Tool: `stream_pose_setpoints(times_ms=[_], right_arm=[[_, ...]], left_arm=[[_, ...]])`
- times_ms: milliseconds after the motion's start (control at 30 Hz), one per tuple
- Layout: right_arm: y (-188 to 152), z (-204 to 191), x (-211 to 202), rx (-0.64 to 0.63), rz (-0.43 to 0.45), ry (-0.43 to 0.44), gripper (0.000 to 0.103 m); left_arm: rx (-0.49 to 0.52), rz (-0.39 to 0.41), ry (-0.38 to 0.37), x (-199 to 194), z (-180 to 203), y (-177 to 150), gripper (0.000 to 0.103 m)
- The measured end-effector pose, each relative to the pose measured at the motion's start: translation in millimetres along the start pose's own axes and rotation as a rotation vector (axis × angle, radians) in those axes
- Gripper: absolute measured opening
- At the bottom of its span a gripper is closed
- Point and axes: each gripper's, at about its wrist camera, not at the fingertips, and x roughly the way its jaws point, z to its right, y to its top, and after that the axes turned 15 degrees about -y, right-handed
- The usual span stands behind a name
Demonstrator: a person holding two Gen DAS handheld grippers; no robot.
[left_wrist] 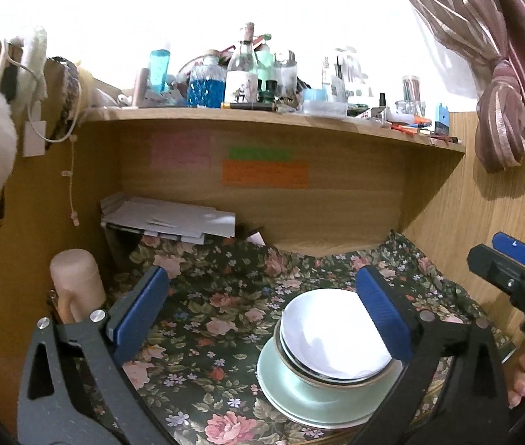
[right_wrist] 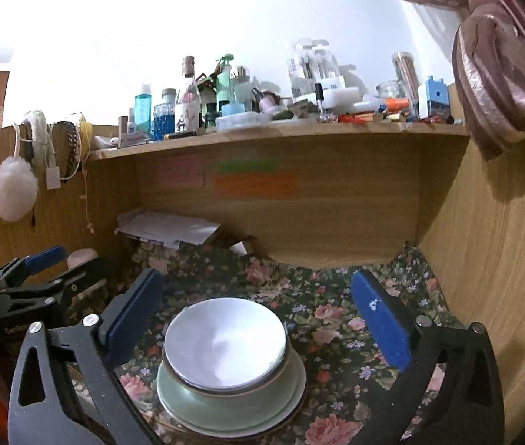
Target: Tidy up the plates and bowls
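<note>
White bowl (right_wrist: 225, 341) sits nested in a green bowl (right_wrist: 232, 404) on stacked plates (right_wrist: 292, 393) on the floral cloth (right_wrist: 336, 315) (under the wooden shelf (right_wrist: 281, 135)). Left gripper (left_wrist: 266, 315) and right gripper (right_wrist: 258, 315) both stand wide apart, holding nothing.

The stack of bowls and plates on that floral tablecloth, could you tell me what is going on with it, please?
A person holds a hand-held gripper in each hand, and neither grips anything. The left hand-held gripper and right hand-held gripper both stand wide open, above the stack. The white ceramic bowl sits nested in a pale green bowl, which rests on pale green round plates. The stack sits on the dark floral tablecloth, so the stacking looks done.
</note>
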Motion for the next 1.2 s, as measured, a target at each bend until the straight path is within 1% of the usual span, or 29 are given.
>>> stream_pose_setpoints(times_ms=[100, 333, 467, 1200], right_arm=[[0, 0, -1, 0.000, -0.003, 0.003, 0.103], [-5, 0, -1, 0.010, -0.020, 0.012, 0.103], [-7, -2, -2, 0.006, -0.022, 0.016, 0.103], [-9, -5, 0, 0.003, -0.032, 0.034, 0.103]], left_arm=[[0.009, 0.013, 0.013, -5, 2, -2, 0.103], [0.016, 0.017, 0.013, -9, 5, -5, 0.103], [0.028, 0.014, 0.008, -9, 8, -7, 0.103], [0.027, 0.001, -0.004, -5, 14, -10, 0.103]])
